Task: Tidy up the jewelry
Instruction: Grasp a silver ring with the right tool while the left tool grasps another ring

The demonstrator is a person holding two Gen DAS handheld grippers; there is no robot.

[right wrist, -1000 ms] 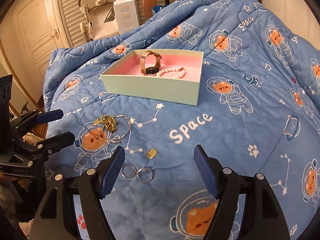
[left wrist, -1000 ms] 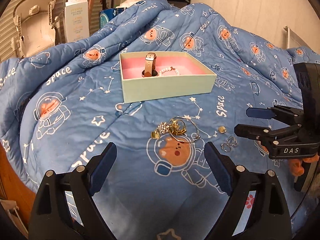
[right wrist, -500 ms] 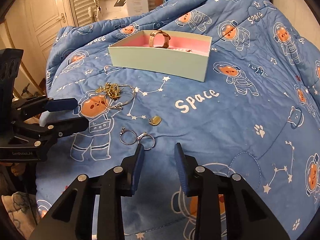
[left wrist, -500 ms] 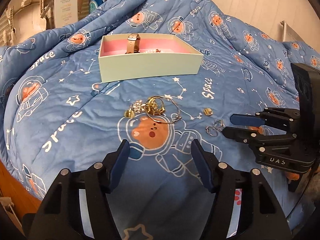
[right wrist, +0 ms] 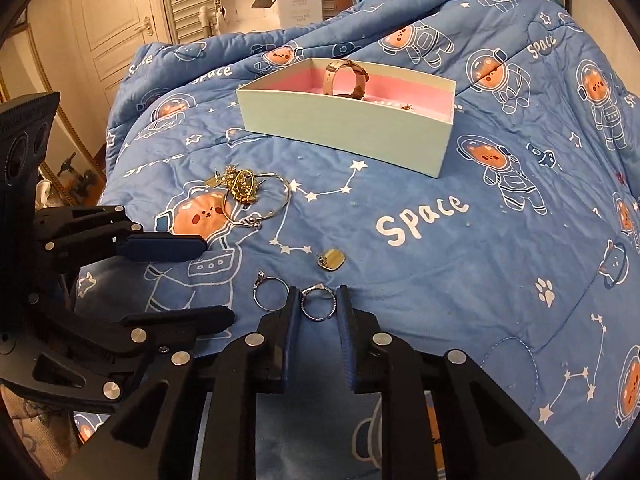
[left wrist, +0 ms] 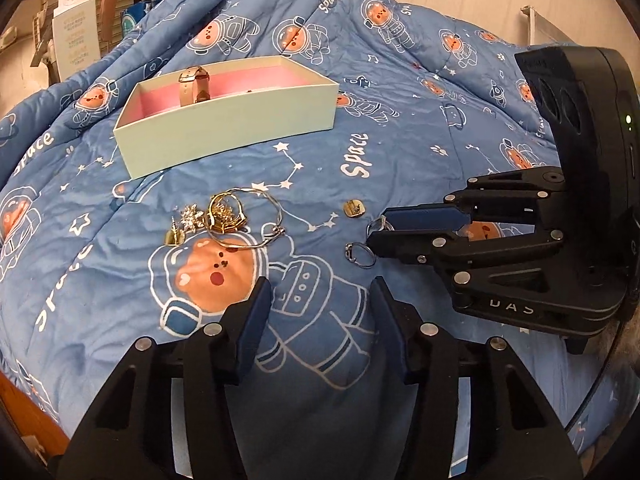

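With the left gripper [left wrist: 320,300] spread and idle, the right gripper [right wrist: 319,305] brackets the thin silver ring [right wrist: 318,303], jaws narrowed but not visibly pinching; next: close, lift, carry to the mint-green pink-lined box [right wrist: 340,130].

Right hand-held gripper [left wrist: 374,232] fingers flank ring [left wrist: 378,224]; second ring [left wrist: 359,255] beside.
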